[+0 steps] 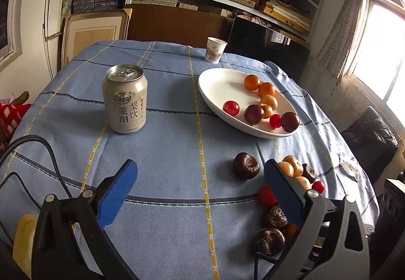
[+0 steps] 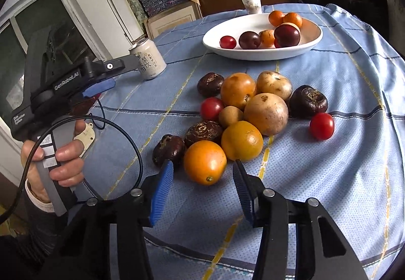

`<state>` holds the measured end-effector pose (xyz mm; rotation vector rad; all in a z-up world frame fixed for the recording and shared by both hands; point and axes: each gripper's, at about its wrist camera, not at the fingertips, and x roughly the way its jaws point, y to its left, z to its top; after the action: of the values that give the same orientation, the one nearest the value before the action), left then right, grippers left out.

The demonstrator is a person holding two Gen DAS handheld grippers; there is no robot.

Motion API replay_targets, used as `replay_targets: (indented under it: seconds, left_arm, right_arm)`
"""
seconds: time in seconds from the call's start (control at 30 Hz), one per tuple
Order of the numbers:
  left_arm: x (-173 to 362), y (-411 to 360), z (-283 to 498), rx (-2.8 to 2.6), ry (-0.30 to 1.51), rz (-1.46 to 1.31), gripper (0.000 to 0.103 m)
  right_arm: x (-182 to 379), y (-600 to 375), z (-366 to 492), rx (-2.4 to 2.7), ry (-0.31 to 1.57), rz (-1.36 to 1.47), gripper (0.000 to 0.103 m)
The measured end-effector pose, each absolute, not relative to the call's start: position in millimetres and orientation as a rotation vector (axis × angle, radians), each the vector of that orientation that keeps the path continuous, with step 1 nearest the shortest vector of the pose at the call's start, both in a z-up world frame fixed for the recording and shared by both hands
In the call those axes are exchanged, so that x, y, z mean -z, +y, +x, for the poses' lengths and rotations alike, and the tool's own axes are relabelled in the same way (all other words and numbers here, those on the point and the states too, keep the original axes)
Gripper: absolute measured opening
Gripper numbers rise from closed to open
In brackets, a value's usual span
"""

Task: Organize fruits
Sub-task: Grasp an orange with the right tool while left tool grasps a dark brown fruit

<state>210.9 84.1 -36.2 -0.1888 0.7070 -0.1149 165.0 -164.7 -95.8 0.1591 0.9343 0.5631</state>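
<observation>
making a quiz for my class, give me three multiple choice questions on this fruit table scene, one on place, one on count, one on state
1. Where does the pale drink can stand?
A. on the blue checked tablecloth, left of the white oval plate
B. on the plate
C. on the shelf

2. How many small red cherry tomatoes lie on the plate?
A. none
B. two
C. five

3. How do the jaws of the right gripper stand?
A. shut on a tomato
B. shut on nothing
C. open, near the closest orange kumquat

Answers:
1 A: the left wrist view shows the can upright on the cloth, apart from the plate.
2 B: that view shows one tomato near the plate's middle and another near its front rim.
3 C: the blue pads stand wide apart with nothing between them.
</observation>
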Motion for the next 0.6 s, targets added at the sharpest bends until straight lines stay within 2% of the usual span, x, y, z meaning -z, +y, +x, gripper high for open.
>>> replay_targets:
  seconds: [0.07,0.3,0.37,0.6]
  left_arm:
    - [36.0,83.8,210.7,0.115,0.709,-0.184,0.098]
    - [37.0,81.8,210.2,0.113,0.709,-0.173,0.098]
    - [37.9,82.0,210.9,0.111,0.712,-0.173,0.098]
    - [41.0,80.4,214.5,0.151,0.736,-0.17,0.098]
  right_arm:
    - [97.9,-164.6,167.9,-0.563,0.945,0.165,0.044]
    - [103.9,-164.5,176.6,-0.573,0.986,0.204,0.042]
    - [105.1,-166.1,178.1,-0.58,0.99,0.22,0.038]
    - [93.1,-190.1,158.0,-0.599,0.871,0.222,0.037]
